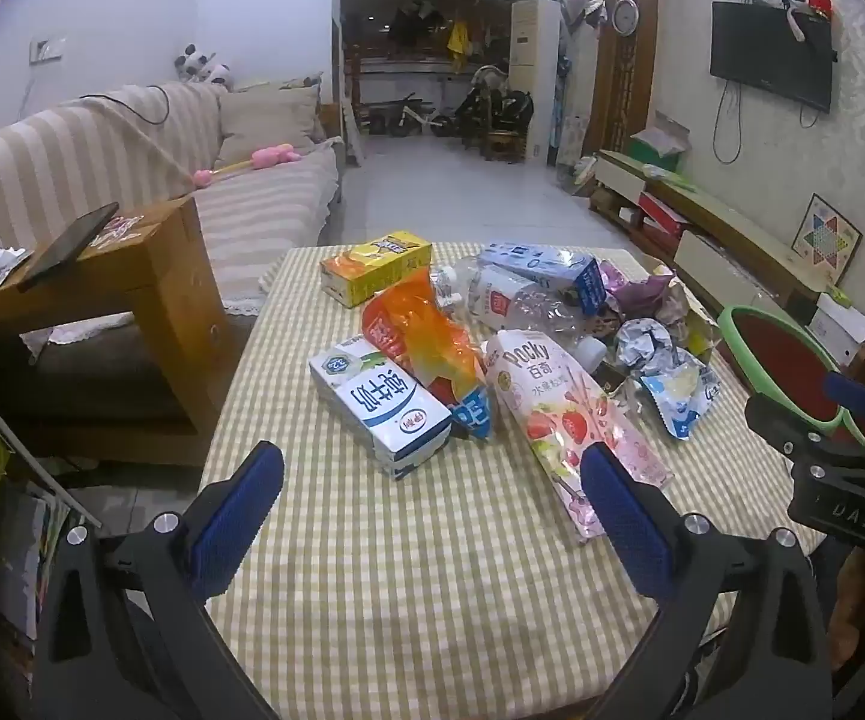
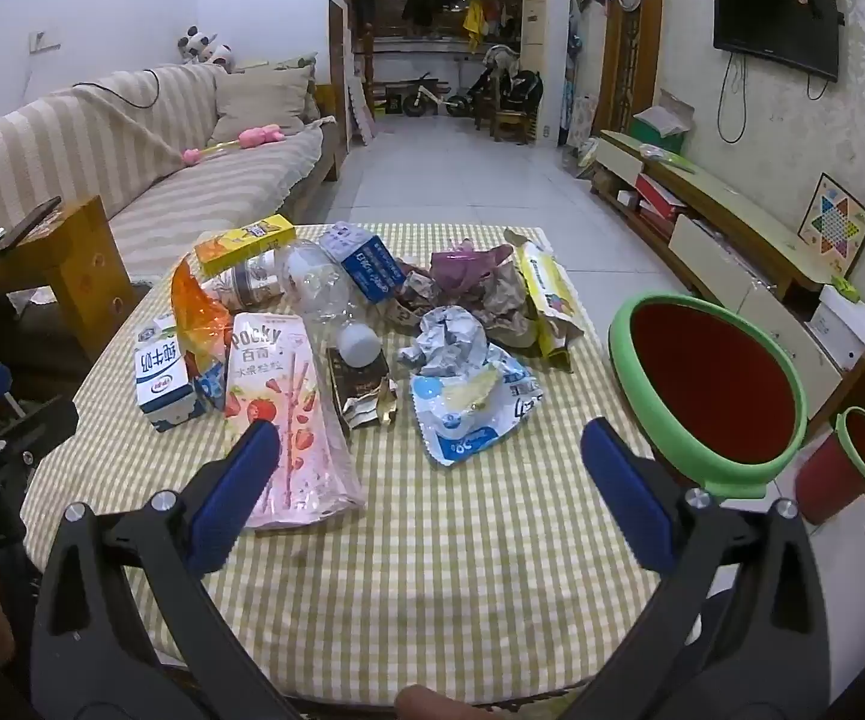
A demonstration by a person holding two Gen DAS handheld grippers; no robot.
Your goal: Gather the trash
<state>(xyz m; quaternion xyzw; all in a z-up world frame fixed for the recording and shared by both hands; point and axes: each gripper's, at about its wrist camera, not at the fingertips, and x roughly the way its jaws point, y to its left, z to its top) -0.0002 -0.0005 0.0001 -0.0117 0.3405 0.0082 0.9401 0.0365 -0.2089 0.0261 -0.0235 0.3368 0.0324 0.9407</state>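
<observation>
While both grippers tilt down over the checked table [image 1: 408, 588] | left gripper [image 1: 432, 483] jaws wide, empty | right gripper [image 2: 430, 462] jaws wide, empty | trash pile [image 2: 372, 324] mid-table, ahead | green-rimmed bin [image 2: 708, 384] right, partly cut off.

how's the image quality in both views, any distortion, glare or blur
Left wrist view: strong fisheye bending, dark corners, the sofa curves; print on the milk carton is sharp. Right wrist view: same warping, the green-rimmed bin bulges at the edge; soft indoor light, faint glare on the clear bottle.
</observation>
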